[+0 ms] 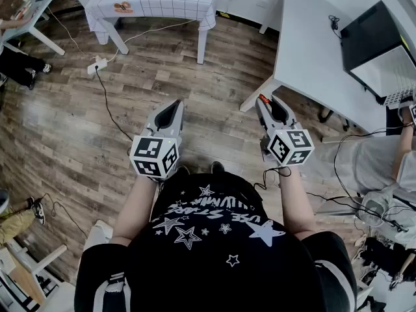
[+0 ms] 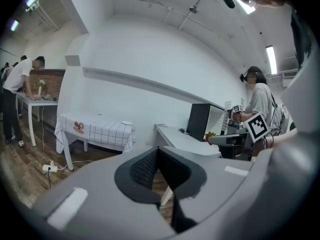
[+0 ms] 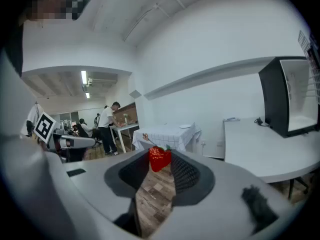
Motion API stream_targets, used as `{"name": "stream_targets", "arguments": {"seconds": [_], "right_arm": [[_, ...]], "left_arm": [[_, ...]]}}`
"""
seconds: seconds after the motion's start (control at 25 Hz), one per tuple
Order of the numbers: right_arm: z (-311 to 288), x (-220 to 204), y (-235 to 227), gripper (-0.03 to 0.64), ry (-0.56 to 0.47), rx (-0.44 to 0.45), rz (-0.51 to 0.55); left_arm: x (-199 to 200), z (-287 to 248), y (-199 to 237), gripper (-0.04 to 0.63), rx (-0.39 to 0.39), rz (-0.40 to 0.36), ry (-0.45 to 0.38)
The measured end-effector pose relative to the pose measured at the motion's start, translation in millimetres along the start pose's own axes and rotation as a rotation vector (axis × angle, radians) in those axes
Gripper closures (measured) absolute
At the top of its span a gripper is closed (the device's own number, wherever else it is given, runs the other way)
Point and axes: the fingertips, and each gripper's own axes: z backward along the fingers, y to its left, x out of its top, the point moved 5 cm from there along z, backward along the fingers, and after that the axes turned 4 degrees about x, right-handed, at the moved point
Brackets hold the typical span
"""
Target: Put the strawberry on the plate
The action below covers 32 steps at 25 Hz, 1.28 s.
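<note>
In the right gripper view a red strawberry (image 3: 159, 159) with green leaves sits pinched between the tips of my right gripper (image 3: 160, 163). From the head view, that gripper (image 1: 262, 101) hangs in the air over the wooden floor, and the strawberry (image 1: 262, 98) shows as a red dot at its tip. My left gripper (image 1: 176, 103) is held level beside it, shut and empty, its pads meeting (image 2: 157, 151). A small white plate (image 3: 185, 126) lies on the checkered-cloth table (image 2: 95, 129) far ahead, and the plate (image 2: 127, 123) shows in the left gripper view too.
A long white table (image 1: 312, 51) with a black box (image 1: 377, 38) stands on the right. A power strip (image 1: 97, 65) and cable lie on the wood floor (image 1: 78, 129). A seated person (image 1: 383, 164) is at the right, and another person (image 2: 17, 91) stands at a far desk.
</note>
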Motion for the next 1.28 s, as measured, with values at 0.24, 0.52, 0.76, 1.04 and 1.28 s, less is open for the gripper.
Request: {"name": "stream_targets", "arguments": {"seconds": [0.24,0.52,0.76,1.04,1.28], "right_arm": [[3.6,2.8,-29.2,0.472,-0.007,0.057,-0.001],[-0.1,12.0,-37.6,0.472,-0.017,0.13,0.017],[11.2,3.6,-61.3,0.472,-0.009,0.159,0.016],[15.4,5.5,-53.3,0.472,-0.005,0.166,0.013],[10.2,-1.3,-63.2,0.472,-0.018,0.161,-0.029]], "left_arm": [[12.3,-20.3,-35.2,0.588,0.043,0.013,-0.04],[14.1,-18.2,-47.9,0.588,0.122,0.046,-0.068],[9.1,-31.3,-77.4,0.588,0.138,0.021,-0.08],[6.2,-14.8,-77.8,0.588,0.164,0.046,-0.087],[-6.3,-16.4,-76.2,0.588,0.196,0.053,-0.055]]}}
